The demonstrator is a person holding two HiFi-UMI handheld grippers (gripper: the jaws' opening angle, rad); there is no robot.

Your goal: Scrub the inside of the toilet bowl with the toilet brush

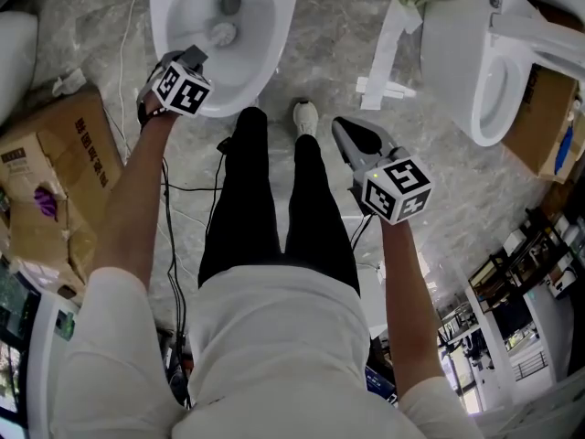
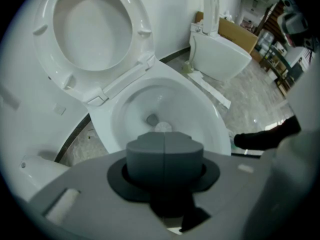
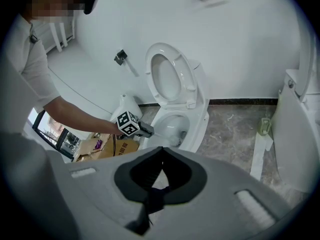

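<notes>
The white toilet bowl (image 1: 260, 71) stands open at the top of the head view, with its seat (image 2: 92, 29) raised. My left gripper (image 1: 195, 58) reaches over the bowl's front left rim and is shut on the toilet brush handle. The brush's white head (image 1: 222, 33) lies low inside the bowl beside the drain (image 2: 151, 119). In the left gripper view the brush head (image 2: 162, 127) peeks out just past the closed jaws. In the right gripper view the left gripper (image 3: 145, 130) is holding the brush (image 3: 175, 140) in the bowl (image 3: 192, 134). My right gripper (image 1: 343, 128) hangs shut and empty over the floor, right of my legs.
A second toilet (image 1: 475, 71) stands at the right, with white strips (image 1: 388, 53) lying on the marble floor beside it. A cardboard box (image 1: 55, 172) sits at the left. Cables (image 1: 172, 199) trail along the floor by my legs. My shoe (image 1: 305, 115) is close to the bowl's base.
</notes>
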